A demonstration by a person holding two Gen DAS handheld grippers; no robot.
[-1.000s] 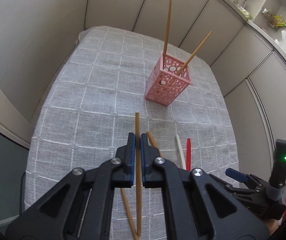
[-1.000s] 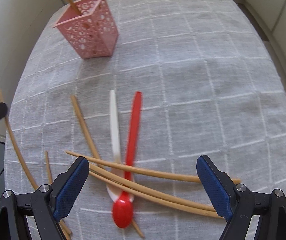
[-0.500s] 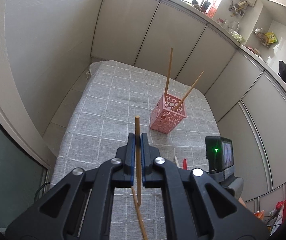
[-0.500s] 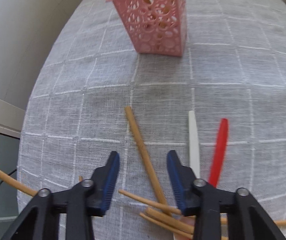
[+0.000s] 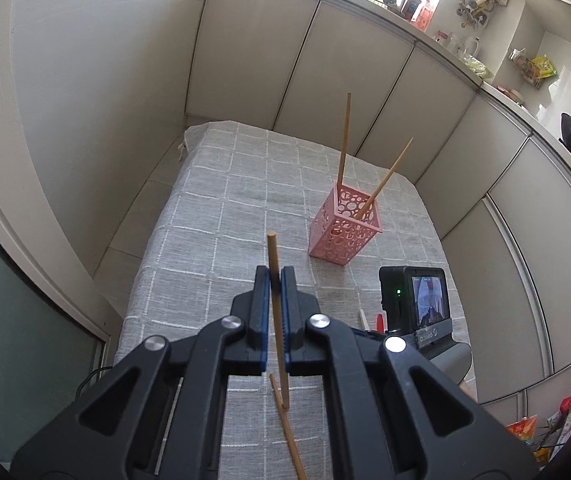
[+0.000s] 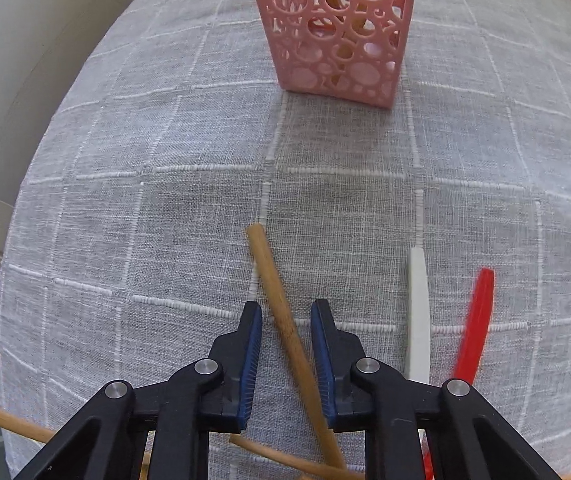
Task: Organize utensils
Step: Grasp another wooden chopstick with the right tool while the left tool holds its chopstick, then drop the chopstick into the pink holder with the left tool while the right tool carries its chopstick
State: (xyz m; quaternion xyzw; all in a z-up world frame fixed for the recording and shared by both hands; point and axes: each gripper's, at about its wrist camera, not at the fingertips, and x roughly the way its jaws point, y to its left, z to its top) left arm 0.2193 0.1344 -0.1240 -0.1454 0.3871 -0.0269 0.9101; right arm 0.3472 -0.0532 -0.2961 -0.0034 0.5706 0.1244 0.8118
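Left gripper (image 5: 275, 280): jaws clenched on a bamboo chopstick (image 5: 273, 256), which rises steeply through the pads, its blunt top just above the fingertips.
Loose stick below: another chopstick (image 5: 287, 432) lies on the cloth under the left gripper, running toward 5 o'clock.
Right gripper (image 6: 286, 316): points steeply down at the table; jaws closing, a thick chopstick (image 6: 275, 292) between the blue pads, a gap visible on both sides, so not yet pinched.
That chopstick: flat on the cloth, blunt end toward 11 o'clock from the fingertips, far end running back under the gripper.
Pile at the near edge: more chopsticks (image 6: 281, 456) crossing beneath the right gripper's body.
White spoon handle (image 6: 418, 312): on the cloth at 3 o'clock of the right fingertips, just beside the red one.
Red spoon handle (image 6: 475, 324): farther out at 3 o'clock, tilted slightly; bowl hidden.
Tablecloth (image 6: 165, 160): grey with a white grid, covering the table.
Pink holder (image 6: 335, 28): perforated, upright, at 12 o'clock beyond the right gripper, well apart from the loose utensils.
Holder contents: two chopsticks (image 5: 343, 140) standing in it, one near upright, one leaning toward 1 o'clock.
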